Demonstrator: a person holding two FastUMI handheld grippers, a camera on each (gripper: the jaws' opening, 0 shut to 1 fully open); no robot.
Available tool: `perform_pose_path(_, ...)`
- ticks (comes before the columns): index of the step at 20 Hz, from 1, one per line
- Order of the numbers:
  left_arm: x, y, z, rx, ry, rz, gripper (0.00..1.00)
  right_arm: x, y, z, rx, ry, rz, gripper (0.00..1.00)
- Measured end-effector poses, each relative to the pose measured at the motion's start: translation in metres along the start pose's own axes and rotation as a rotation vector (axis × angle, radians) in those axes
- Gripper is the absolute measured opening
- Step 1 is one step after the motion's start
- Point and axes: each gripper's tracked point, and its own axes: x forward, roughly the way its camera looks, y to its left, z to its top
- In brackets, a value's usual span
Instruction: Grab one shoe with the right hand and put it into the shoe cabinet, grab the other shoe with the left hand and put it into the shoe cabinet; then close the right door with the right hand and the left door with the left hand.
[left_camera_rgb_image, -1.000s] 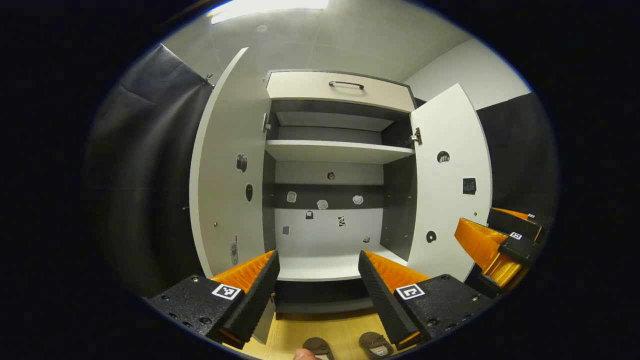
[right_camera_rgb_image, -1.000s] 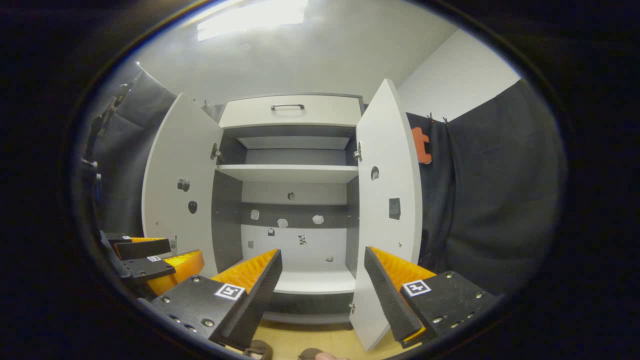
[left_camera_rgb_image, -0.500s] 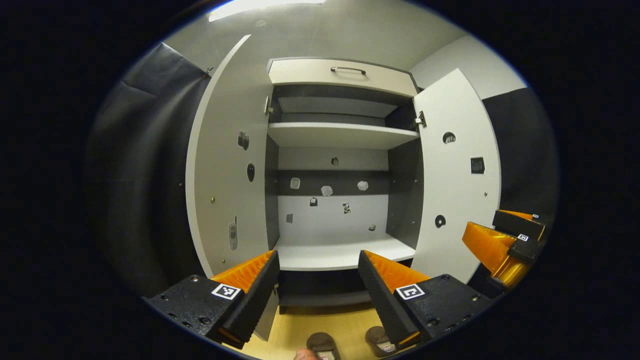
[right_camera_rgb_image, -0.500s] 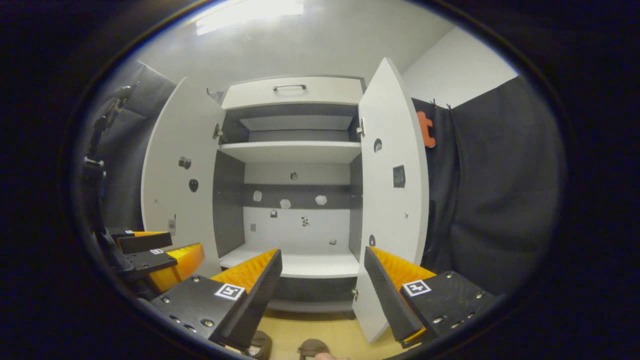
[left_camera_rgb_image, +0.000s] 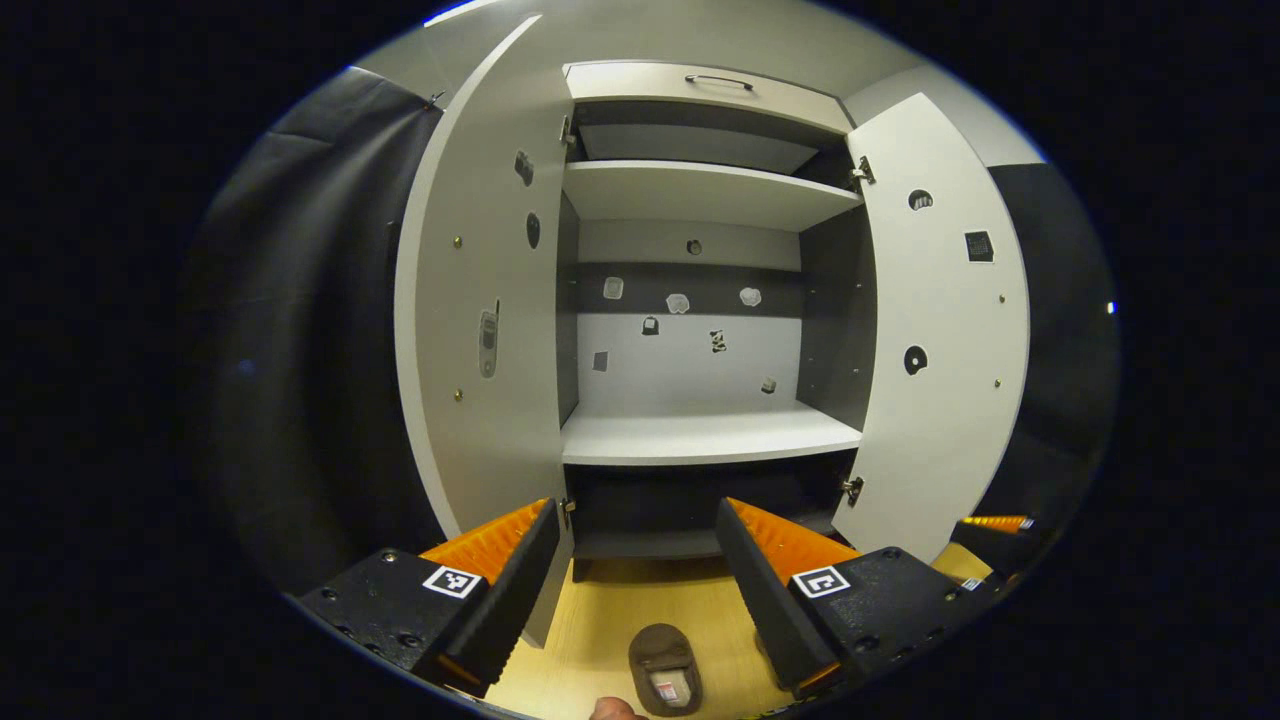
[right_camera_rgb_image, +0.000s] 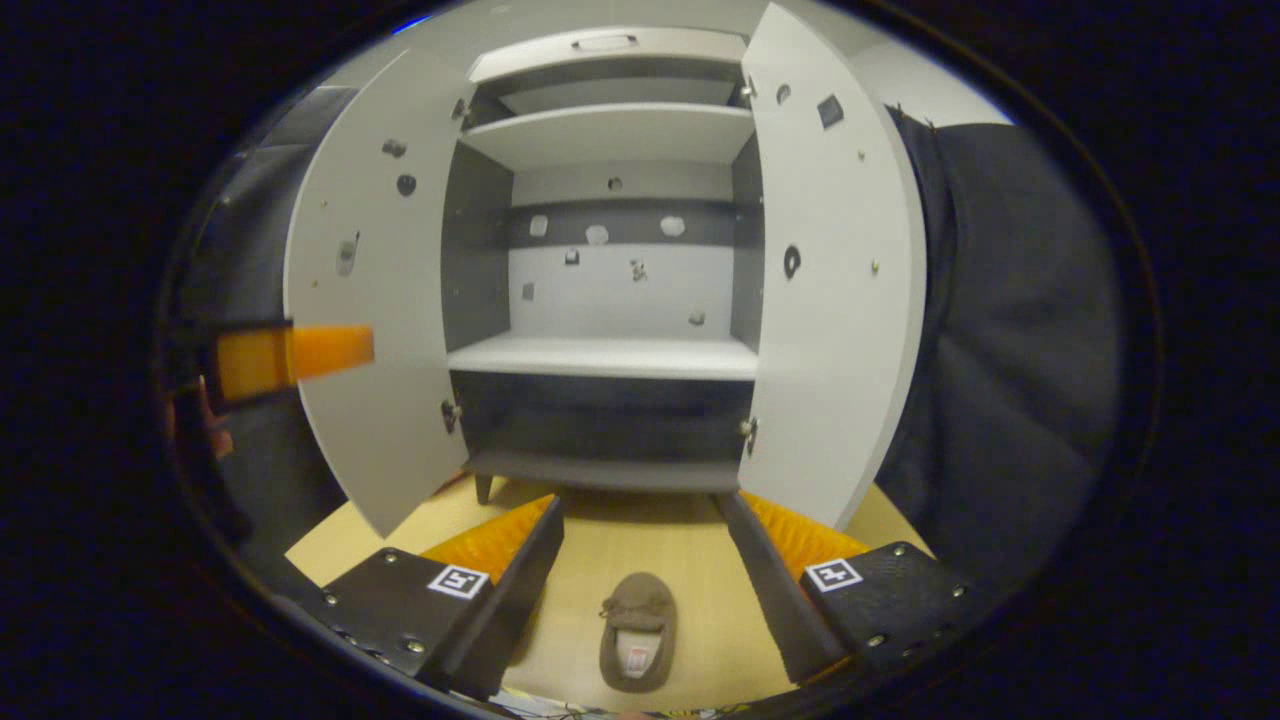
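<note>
Both sets of jaws are spread wide with nothing between them. The right gripper (right_camera_rgb_image: 640, 545) hangs over the pale wood floor (right_camera_rgb_image: 700, 560) in front of the tall white two-door shoe cabinet (right_camera_rgb_image: 610, 355), and a brown moccasin-style slipper (right_camera_rgb_image: 637, 630) lies right in line with the gap between its fingers, toe pointing at the cabinet. The left gripper (left_camera_rgb_image: 635, 555) is also splayed and empty, facing the same cabinet (left_camera_rgb_image: 700, 440); in the left gripper view a brown slipper (left_camera_rgb_image: 665, 668) sits on the floor just in front of the cabinet's base. A second one may be tucked behind the finger on the right in that view, but I honestly can't tell.

Cabinet-wise, the left door (right_camera_rgb_image: 370, 330) and the right door (right_camera_rgb_image: 835, 300) are both swung fully open, and the white shelves (right_camera_rgb_image: 600, 357) inside have no shoes on them. So I'd say we're at the very first step: right hand going for shoe number one, nothing grabbed yet.

Next move, my guess: drop the right gripper down to the slipper, straddle it across its width or catch the heel rim, squeeze, then lift it up and forward onto the low shelf between the doors. It looks soft, so it'll probably squash a bit, and a shallow bite might slip.
</note>
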Motion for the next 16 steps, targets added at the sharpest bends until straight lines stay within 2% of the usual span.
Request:
perform_pose_path(2,0.000,0.009,-0.001,0.004,0.009,0.025,0.98,0.011,0.007,-0.053,0.024,0.109,0.035,0.96)
perform_pose_path(3,-0.001,0.014,-0.001,0.003,0.009,0.037,0.98,0.015,0.009,-0.078,0.033,0.163,0.049,0.99)
perform_pose_path(5,-0.002,0.021,0.001,-0.001,0.009,0.057,0.94,0.020,0.017,-0.119,0.051,0.244,0.075,1.00)
perform_pose_path(7,-0.005,0.028,0.001,0.002,0.012,0.080,0.98,0.026,0.022,-0.152,0.050,0.315,0.096,1.00)
perform_pose_path(13,-0.020,0.045,-0.001,-0.004,0.034,0.135,0.97,0.057,0.048,-0.203,0.053,0.418,0.151,1.00)
perform_pose_path(14,-0.024,0.048,-0.001,0.000,0.036,0.145,0.95,0.065,0.051,-0.211,0.061,0.438,0.151,1.00)
perform_pose_path(16,-0.031,0.058,0.000,0.012,0.039,0.173,0.97,0.081,0.052,-0.219,0.065,0.457,0.141,1.00)
